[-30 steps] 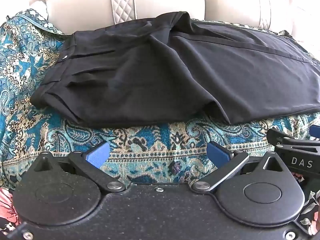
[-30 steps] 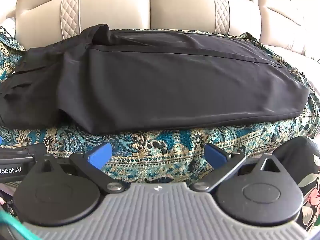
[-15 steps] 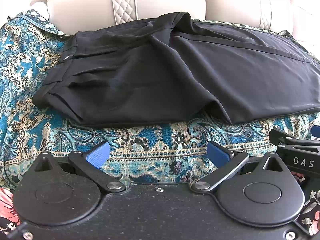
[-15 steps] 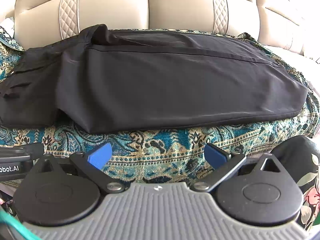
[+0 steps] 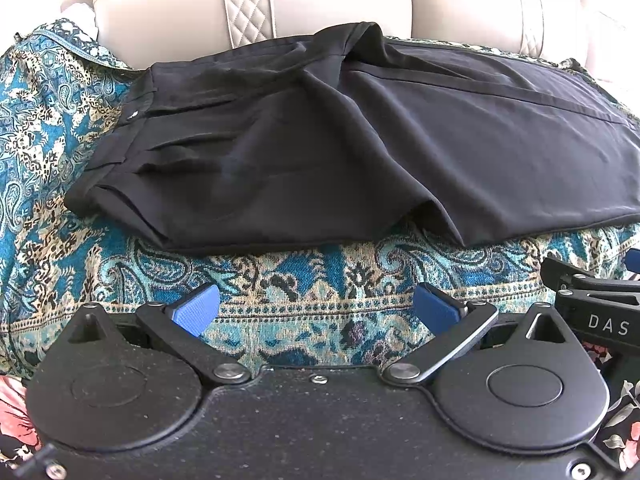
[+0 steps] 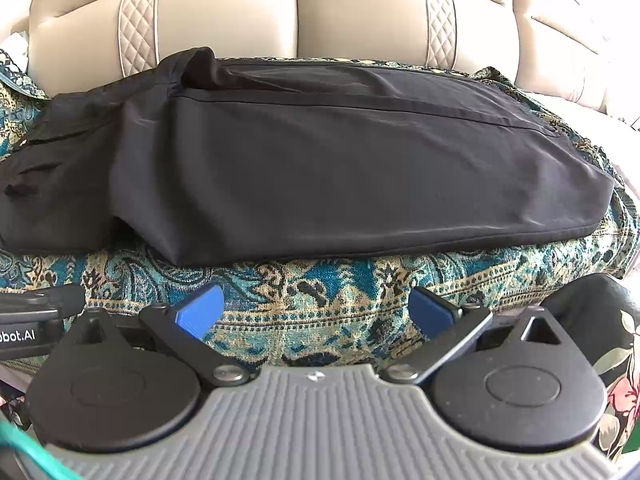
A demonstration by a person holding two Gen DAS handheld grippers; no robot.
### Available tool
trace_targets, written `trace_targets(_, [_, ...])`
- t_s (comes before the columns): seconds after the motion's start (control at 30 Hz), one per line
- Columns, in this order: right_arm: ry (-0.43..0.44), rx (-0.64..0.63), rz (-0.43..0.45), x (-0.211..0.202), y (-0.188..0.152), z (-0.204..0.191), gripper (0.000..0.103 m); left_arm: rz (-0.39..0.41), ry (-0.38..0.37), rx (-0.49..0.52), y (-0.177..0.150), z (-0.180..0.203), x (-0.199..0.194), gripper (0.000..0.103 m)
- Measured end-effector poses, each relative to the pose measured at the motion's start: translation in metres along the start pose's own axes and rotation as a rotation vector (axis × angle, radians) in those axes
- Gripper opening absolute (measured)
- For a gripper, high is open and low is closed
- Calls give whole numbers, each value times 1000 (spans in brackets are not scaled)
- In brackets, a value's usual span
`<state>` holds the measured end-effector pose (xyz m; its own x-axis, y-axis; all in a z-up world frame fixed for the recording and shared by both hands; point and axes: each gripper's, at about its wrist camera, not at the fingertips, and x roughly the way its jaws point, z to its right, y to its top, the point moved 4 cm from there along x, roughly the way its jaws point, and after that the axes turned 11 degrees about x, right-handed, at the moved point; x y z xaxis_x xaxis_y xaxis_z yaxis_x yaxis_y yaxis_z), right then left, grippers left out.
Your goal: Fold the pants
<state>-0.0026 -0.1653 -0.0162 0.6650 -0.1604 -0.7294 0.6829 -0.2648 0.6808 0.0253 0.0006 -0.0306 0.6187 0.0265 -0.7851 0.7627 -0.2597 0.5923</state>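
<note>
Black pants [image 5: 320, 140] lie folded lengthwise on a teal paisley blanket [image 5: 304, 280] over a sofa seat. The waistband is at the left, the legs run to the right. In the right wrist view the pants [image 6: 340, 168] fill the middle, with the leg hems at the right. My left gripper [image 5: 316, 310] is open and empty, just in front of the pants' near edge. My right gripper [image 6: 314, 312] is open and empty, also just short of the near edge. The right gripper's body [image 5: 592, 304] shows at the left wrist view's right edge.
A beige leather sofa backrest [image 6: 296, 12] rises behind the pants. The blanket [image 6: 320, 292] covers the seat and hangs over its front. Floral fabric [image 6: 624, 360] shows at the lower right. The left gripper's body [image 6: 32, 320] sits at the right wrist view's left edge.
Both grippers have shifted very slightly; the pants sit a little lower in both views. Nothing was taken hold of or let go.
</note>
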Motion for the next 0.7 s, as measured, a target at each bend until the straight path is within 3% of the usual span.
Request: trace_targets(0.7, [-11, -2, -15, 4, -2, 0, 103, -6, 2, -2, -3, 0, 4, 103])
